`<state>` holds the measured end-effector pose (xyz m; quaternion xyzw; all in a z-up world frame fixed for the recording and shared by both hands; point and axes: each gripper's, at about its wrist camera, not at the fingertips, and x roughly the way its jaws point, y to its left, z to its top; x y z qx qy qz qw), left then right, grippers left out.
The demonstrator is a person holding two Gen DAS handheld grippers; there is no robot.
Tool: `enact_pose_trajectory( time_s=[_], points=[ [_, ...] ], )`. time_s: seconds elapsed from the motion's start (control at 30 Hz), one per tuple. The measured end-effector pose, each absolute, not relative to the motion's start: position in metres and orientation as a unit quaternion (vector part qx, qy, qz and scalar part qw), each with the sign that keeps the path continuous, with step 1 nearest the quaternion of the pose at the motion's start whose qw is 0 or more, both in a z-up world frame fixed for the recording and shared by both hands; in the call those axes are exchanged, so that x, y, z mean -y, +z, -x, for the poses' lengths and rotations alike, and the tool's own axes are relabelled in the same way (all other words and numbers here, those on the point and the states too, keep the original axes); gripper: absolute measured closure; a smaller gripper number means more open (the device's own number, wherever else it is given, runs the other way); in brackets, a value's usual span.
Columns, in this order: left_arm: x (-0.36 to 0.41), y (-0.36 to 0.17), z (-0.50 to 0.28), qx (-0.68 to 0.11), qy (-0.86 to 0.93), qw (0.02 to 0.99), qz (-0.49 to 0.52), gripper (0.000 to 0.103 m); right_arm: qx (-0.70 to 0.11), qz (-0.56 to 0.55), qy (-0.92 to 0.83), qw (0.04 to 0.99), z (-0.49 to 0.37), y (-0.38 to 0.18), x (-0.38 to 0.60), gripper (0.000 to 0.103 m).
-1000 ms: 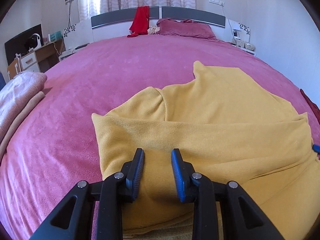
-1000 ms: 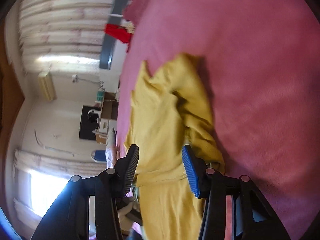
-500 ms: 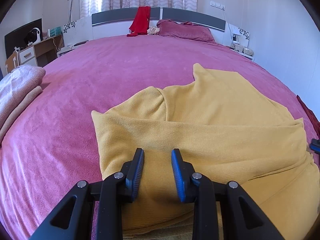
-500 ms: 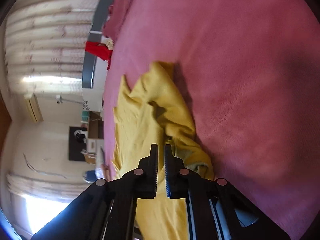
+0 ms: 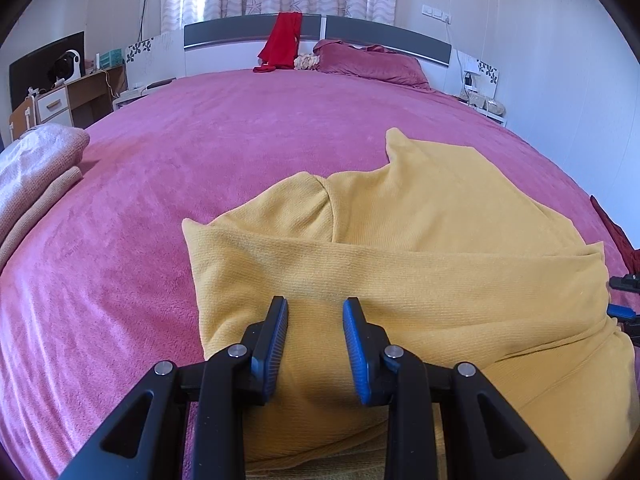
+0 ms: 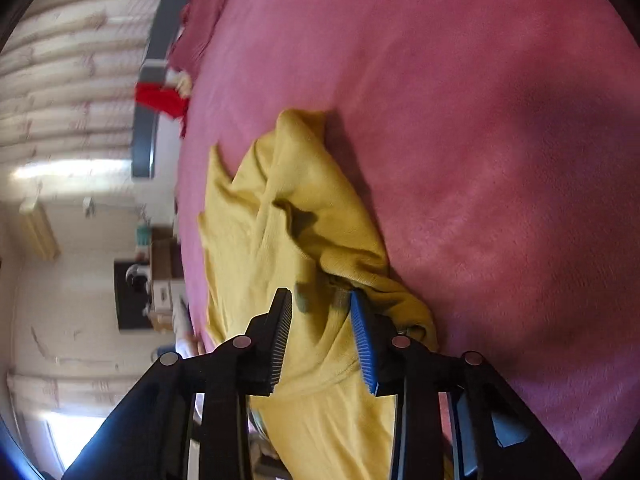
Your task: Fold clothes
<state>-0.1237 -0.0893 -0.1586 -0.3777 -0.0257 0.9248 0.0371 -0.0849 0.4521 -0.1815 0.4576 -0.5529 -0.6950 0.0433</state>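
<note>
Hovering nearest the viewer, the left tongs [image 5: 315, 344] stood spread above a yellow sweater [image 5: 420, 264], pinching nothing. The right tongs [image 6: 322, 340] were opening, with a bunched edge of the sweater lying between the fingers, though whether the pads pressed on it could not be told. The sweater lay partly folded on a pink bed [image 5: 240, 136], one sleeve laid across the body. Further off, folded pale clothes [image 5: 36, 168] sat at the bed's left edge, and a red garment [image 5: 282, 42] hung on the headboard. The fold seemed midway; next, both tongs likely needed a fresh hold on the near hem.
</note>
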Motion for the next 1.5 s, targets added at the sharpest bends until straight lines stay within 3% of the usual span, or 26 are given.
enact_pose_trajectory(
  time_s=[0.13,0.2,0.3,0.47,0.67,0.73,0.9,0.97,1.07,1.13,1.2,1.27,1.37,1.5],
  points=[
    [0.090,-0.159,0.125,0.026,0.925,0.038,0.378,0.074,0.588,-0.439,-0.677,0.050,0.086,-0.193,-0.452,0.069],
    [0.089,-0.159,0.124,0.027,0.925,0.038,0.377,0.074,0.606,-0.427,-0.667,0.076,0.086,-0.200,-0.453,0.090],
    [0.089,-0.160,0.123,0.030,0.925,0.039,0.377,0.074,0.658,-0.386,-0.638,0.103,0.068,-0.207,-0.462,0.091],
    [0.089,-0.160,0.122,0.032,0.925,0.040,0.376,0.074,0.672,-0.378,-0.628,0.108,0.044,-0.202,-0.466,0.091],
    [0.089,-0.159,0.122,0.030,0.925,0.040,0.376,0.074,0.516,-0.390,-0.762,0.023,0.057,-0.165,-0.492,0.087],
    [0.089,-0.160,0.122,0.031,0.925,0.042,0.376,0.074,0.526,-0.384,-0.759,0.022,0.055,-0.158,-0.502,0.087],
    [0.090,-0.160,0.123,0.034,0.925,0.045,0.376,0.074,0.471,-0.407,-0.768,0.149,0.076,-0.139,-0.449,0.084],
    [0.091,-0.159,0.123,0.038,0.924,0.048,0.378,0.074,0.436,-0.437,-0.763,0.194,0.094,-0.142,-0.410,0.076],
    [0.100,-0.156,0.127,0.060,0.917,0.069,0.389,0.074,0.408,-0.487,-0.747,0.198,0.118,-0.163,-0.381,0.074],
    [0.105,-0.151,0.131,0.045,0.905,0.098,0.412,0.074,0.438,-0.490,-0.732,0.182,0.124,-0.179,-0.393,0.085],
    [0.103,-0.146,0.130,-0.022,0.893,0.132,0.429,0.074,0.481,-0.466,-0.727,0.152,0.119,-0.186,-0.425,0.097],
    [0.102,-0.141,0.128,-0.071,0.883,0.153,0.438,0.074,0.479,-0.447,-0.747,0.114,0.116,-0.177,-0.454,0.097],
    [0.104,-0.127,0.126,-0.080,0.880,0.166,0.438,0.074,0.403,-0.451,-0.790,0.101,0.108,-0.144,-0.454,0.088],
    [0.095,-0.111,0.126,-0.025,0.893,0.182,0.411,0.075,0.317,-0.436,-0.826,0.164,0.095,-0.107,-0.398,0.056]
  ],
)
